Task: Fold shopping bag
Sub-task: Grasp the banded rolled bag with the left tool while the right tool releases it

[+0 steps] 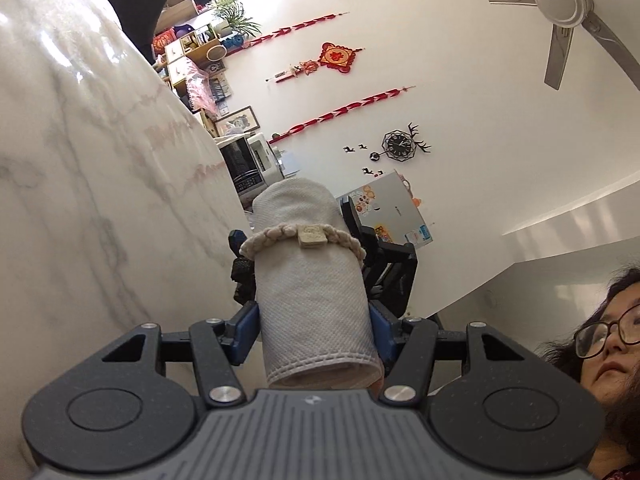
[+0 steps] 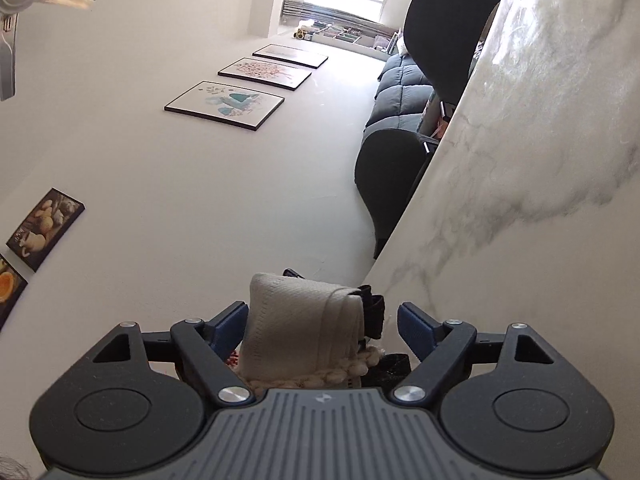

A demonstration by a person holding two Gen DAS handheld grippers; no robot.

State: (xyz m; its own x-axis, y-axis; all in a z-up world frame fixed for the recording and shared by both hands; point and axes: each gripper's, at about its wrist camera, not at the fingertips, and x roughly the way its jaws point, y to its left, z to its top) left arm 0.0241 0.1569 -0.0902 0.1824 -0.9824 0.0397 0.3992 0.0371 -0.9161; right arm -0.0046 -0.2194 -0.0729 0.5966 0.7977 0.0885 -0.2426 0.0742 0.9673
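The cream shopping bag (image 1: 308, 288) is rolled into a tight tube, with a braided cord (image 1: 272, 238) and a small tag (image 1: 313, 237) around it. My left gripper (image 1: 314, 322) is shut on the roll, both blue pads pressed on its sides. From the far end come the right gripper's black fingers (image 1: 390, 268), one on each side of the roll. In the right wrist view the bag (image 2: 296, 320) lies between the fingers of my right gripper (image 2: 322, 322), which is open. Its left pad is against the cloth and its right pad stands clear of it.
The white marble table (image 1: 100, 200) fills the left of the left wrist view and the right of the right wrist view (image 2: 540, 160); both views are rolled sideways. Black chairs (image 2: 384, 176) stand at its edge. A person's head (image 1: 612, 360) is at the lower right.
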